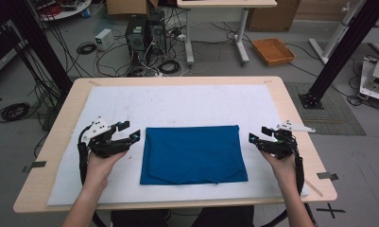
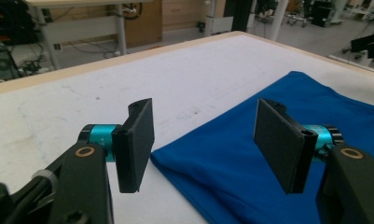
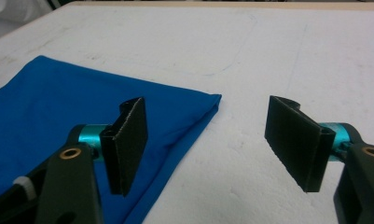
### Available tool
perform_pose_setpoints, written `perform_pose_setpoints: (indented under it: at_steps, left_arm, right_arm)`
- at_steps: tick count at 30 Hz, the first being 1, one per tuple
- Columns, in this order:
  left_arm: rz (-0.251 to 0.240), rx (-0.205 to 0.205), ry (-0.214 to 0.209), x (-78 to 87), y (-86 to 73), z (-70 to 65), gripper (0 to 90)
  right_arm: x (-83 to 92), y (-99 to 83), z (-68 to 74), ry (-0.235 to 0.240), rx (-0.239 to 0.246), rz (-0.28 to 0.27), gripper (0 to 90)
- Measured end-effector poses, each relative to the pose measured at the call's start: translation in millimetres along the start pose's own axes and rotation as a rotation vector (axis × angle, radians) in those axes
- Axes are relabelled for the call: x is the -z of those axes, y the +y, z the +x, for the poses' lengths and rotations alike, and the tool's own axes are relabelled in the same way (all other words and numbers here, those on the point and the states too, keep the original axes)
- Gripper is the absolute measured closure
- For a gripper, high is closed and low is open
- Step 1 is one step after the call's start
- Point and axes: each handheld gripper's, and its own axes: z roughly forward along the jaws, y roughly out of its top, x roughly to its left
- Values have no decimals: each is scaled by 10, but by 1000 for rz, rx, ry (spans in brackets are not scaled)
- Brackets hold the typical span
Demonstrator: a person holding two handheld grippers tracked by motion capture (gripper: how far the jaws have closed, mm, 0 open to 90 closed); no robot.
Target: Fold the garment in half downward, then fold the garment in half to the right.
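A folded blue cloth (image 1: pixel 192 153) lies flat in the middle of the white mat (image 1: pixel 177 101). My left gripper (image 1: pixel 129 132) hovers just off the cloth's left edge, jaws wide apart and nothing between them. In the left gripper view the left gripper (image 2: pixel 208 144) frames the near corner of the blue cloth (image 2: pixel 250 154). My right gripper (image 1: pixel 258 135) sits just off the cloth's right edge, open and empty. In the right gripper view the right gripper (image 3: pixel 208 144) stands over bare mat beside the corner of the blue cloth (image 3: pixel 72 107).
The wooden table (image 1: pixel 291 113) carries the mat. On the floor behind it stand computer towers (image 1: pixel 144 35), tangled cables, a white desk's legs (image 1: pixel 241 33) and an orange tray (image 1: pixel 273 51). Black frame posts (image 1: pixel 340 52) rise at both sides.
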Motion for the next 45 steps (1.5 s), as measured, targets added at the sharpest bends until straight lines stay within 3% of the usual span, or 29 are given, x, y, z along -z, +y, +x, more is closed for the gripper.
perform_pose_setpoints:
  at_steps: [4,10,15,17,20,26,28,32,36,45]
  left_arm:
    - [43,37,-13,-3,58,0,354]
    - [39,54,-31,18,72,4,353]
    - [15,108,-56,21,80,14,347]
    - [18,103,-54,21,91,9,318]
    - [28,64,-27,26,115,-16,318]
    - [24,52,-31,33,143,-60,315]
    - [36,52,-35,32,153,-68,315]
    - [68,109,-78,50,149,-89,315]
    - [94,70,-40,117,77,-166,317]
    - [199,112,-35,273,-273,-429,362]
  right_arm:
    - [-11,26,19,5,19,6,285]
    - [-10,54,20,6,26,-1,285]
    - [3,66,13,7,19,-8,285]
    - [14,80,15,5,12,-15,286]
    - [20,97,11,-1,11,-19,286]
    - [73,99,-28,-16,-3,-37,287]
    - [95,95,-46,-22,-6,-41,288]
    - [158,87,-74,-43,-20,-51,290]
    - [175,85,-97,-54,-26,-61,290]
    - [183,97,-85,-56,-21,-70,290]
